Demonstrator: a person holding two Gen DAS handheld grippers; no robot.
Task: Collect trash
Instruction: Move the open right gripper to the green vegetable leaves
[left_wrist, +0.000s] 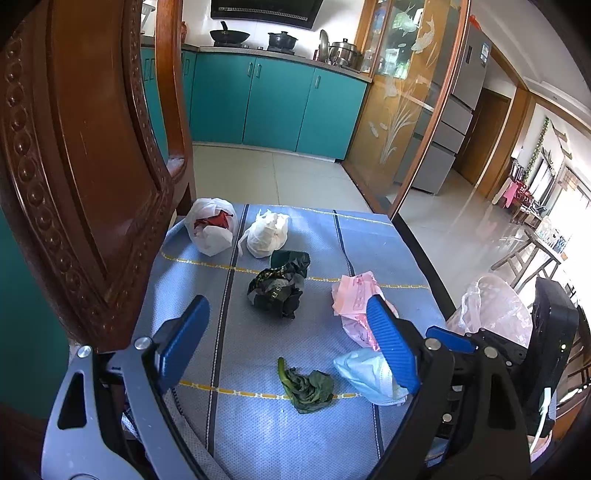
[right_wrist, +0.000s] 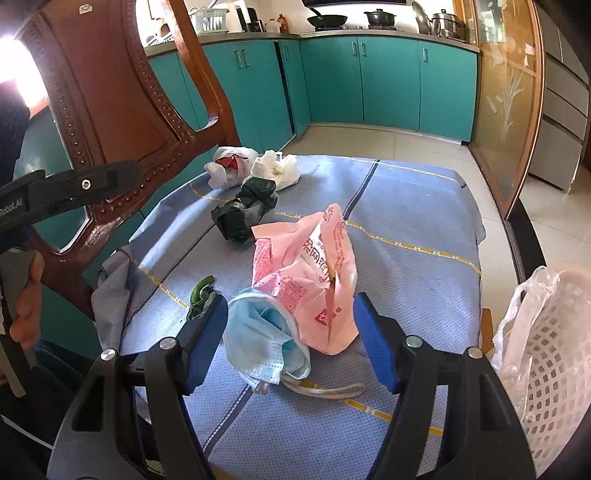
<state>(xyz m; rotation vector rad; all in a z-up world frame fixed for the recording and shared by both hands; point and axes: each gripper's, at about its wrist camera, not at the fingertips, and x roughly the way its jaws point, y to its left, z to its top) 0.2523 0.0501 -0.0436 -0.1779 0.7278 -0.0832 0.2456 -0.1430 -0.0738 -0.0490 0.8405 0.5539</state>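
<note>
Trash lies on a blue cloth-covered table (left_wrist: 258, 435): a wilted green leaf (left_wrist: 306, 384), a blue face mask (left_wrist: 365, 373), a pink plastic bag (left_wrist: 354, 295), a crumpled black bag (left_wrist: 280, 284) and two white bags (left_wrist: 210, 229) (left_wrist: 266, 232) at the far side. My left gripper (left_wrist: 288, 343) is open above the leaf. My right gripper (right_wrist: 291, 339) is open, its jaws either side of the face mask (right_wrist: 262, 339) and the pink bag (right_wrist: 314, 266). The white mesh bin (right_wrist: 554, 362) with a plastic liner stands at the right.
A carved wooden chair back (left_wrist: 74, 166) stands close on the left of the table. The right gripper's body (left_wrist: 517, 350) shows at the right in the left wrist view, in front of the bin (left_wrist: 491, 306). Teal kitchen cabinets (left_wrist: 277, 99) and tiled floor lie beyond.
</note>
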